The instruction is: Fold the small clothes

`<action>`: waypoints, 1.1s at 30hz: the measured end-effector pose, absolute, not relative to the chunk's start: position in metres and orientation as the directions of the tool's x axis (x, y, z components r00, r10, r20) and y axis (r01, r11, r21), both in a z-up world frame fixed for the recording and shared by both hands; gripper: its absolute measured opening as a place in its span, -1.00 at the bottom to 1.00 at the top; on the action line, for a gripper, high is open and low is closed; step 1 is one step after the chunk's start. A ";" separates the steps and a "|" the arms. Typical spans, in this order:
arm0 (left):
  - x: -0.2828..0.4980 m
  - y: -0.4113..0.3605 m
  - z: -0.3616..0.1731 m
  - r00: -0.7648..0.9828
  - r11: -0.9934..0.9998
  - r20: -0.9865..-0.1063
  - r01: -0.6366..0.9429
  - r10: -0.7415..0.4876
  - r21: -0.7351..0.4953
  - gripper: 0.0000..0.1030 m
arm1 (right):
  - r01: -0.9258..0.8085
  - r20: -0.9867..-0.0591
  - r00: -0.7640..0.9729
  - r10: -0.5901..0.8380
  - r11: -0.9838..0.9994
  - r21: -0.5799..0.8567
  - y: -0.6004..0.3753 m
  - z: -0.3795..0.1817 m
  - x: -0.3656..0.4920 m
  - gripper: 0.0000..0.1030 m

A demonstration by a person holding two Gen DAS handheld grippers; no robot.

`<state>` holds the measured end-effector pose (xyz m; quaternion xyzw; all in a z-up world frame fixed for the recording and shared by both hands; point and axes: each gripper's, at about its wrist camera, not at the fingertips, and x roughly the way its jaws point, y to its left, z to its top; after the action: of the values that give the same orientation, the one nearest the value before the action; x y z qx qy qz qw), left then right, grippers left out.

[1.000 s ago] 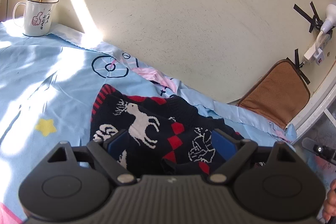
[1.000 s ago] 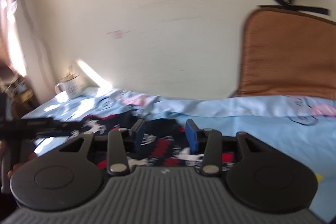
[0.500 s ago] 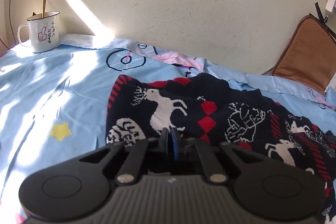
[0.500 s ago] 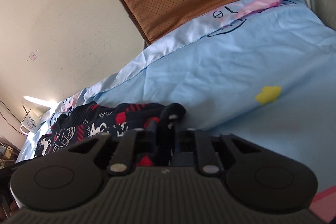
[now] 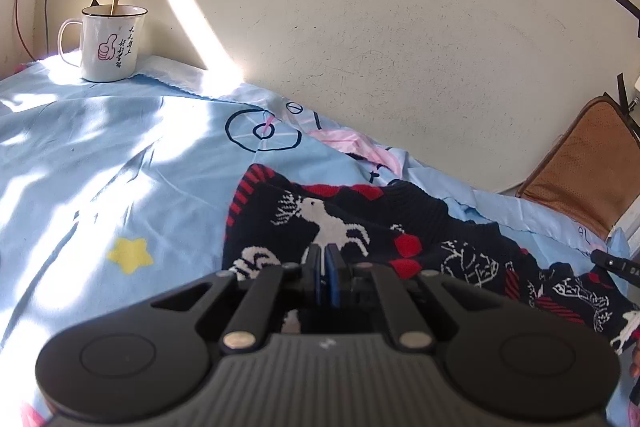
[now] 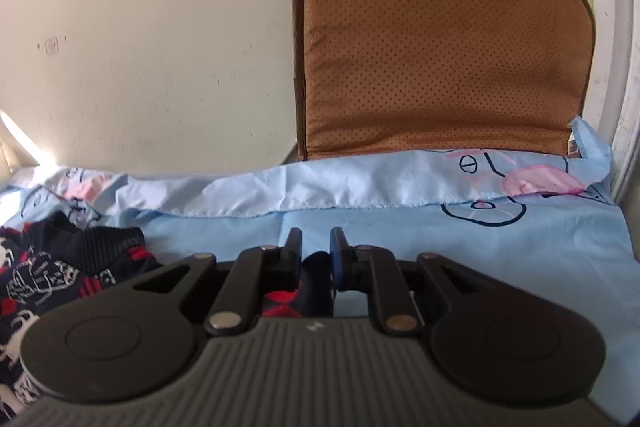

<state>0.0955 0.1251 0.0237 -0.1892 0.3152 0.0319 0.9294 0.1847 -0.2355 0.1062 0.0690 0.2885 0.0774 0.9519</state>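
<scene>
A dark navy knit sweater point(image 5: 340, 227) with white reindeer and red diamonds lies spread on the light blue bed sheet point(image 5: 100, 167). My left gripper point(image 5: 325, 259) is shut at the sweater's near edge, its blue pads pinched together on the knit. In the right wrist view the sweater point(image 6: 60, 275) trails off to the left. A dark fold of it with a red patch sits between the jaws of my right gripper point(image 6: 316, 243). These jaws are opening, and the fold still fills the gap and touches both pads, low over the sheet point(image 6: 480, 247).
A white enamel mug point(image 5: 110, 43) with a spoon stands in the far left corner by the cream wall. A brown perforated cushion point(image 6: 440, 47) leans on the wall at the right, also seen as the cushion point(image 5: 584, 167). A rumpled sheet edge runs along the wall.
The left gripper went from wide open over the sweater to shut on it. The right gripper closed on a sweater fold, swung right and lower toward the sheet, then its jaws spread slightly.
</scene>
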 end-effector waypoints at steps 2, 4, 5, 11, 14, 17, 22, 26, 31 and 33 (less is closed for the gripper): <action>0.094 0.130 0.023 0.798 0.915 -0.599 -0.190 -0.068 -0.356 -0.81 | -0.191 -0.491 0.824 0.283 0.954 0.230 -0.227 0.125 0.169 -0.45; 0.091 0.135 0.025 0.806 0.900 -0.586 -0.186 -0.090 -0.393 -0.76 | -0.326 -0.482 0.777 0.406 0.913 0.244 -0.203 0.138 0.158 -0.32; 0.089 0.137 0.027 0.811 0.897 -0.578 -0.182 -0.095 -0.403 -0.76 | -0.408 -0.495 0.724 0.480 0.877 0.252 -0.184 0.141 0.151 -0.15; 0.086 0.134 0.032 0.821 0.910 -0.562 -0.155 -0.098 -0.385 -0.76 | -0.695 -0.644 0.496 0.583 0.711 0.109 -0.077 0.110 0.112 0.02; 0.097 0.134 0.021 0.765 0.914 -0.636 -0.183 -0.098 -0.361 -0.77 | -0.694 -0.702 0.513 0.494 0.720 0.000 -0.059 0.090 0.107 -0.32; 0.098 0.141 0.018 0.756 0.898 -0.644 -0.195 -0.119 -0.395 -0.79 | -0.653 -0.679 0.511 0.528 0.751 0.092 -0.078 0.103 0.117 -0.86; 0.087 0.146 0.030 0.794 0.874 -0.594 -0.192 -0.129 -0.447 -0.79 | -0.546 -0.510 0.658 0.554 0.818 0.183 -0.101 0.162 0.130 -0.87; 0.071 0.158 0.045 0.851 0.848 -0.518 -0.209 -0.087 -0.486 -0.74 | -0.531 -0.417 0.687 0.595 0.803 0.271 -0.087 0.188 0.156 -0.87; 0.062 0.182 0.051 0.877 0.801 -0.479 -0.272 -0.021 -0.533 -0.74 | -0.621 -0.533 0.526 0.663 0.727 0.292 -0.026 0.140 0.169 -0.87; 0.060 0.190 0.052 0.880 0.782 -0.476 -0.297 0.002 -0.547 -0.74 | -0.636 -0.633 0.423 0.649 0.710 0.303 -0.008 0.104 0.169 -0.86</action>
<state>0.0604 0.1899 0.0516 -0.3196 0.2312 0.0818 0.9153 0.1691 -0.0080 0.1040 0.0087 0.3791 0.3808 0.8433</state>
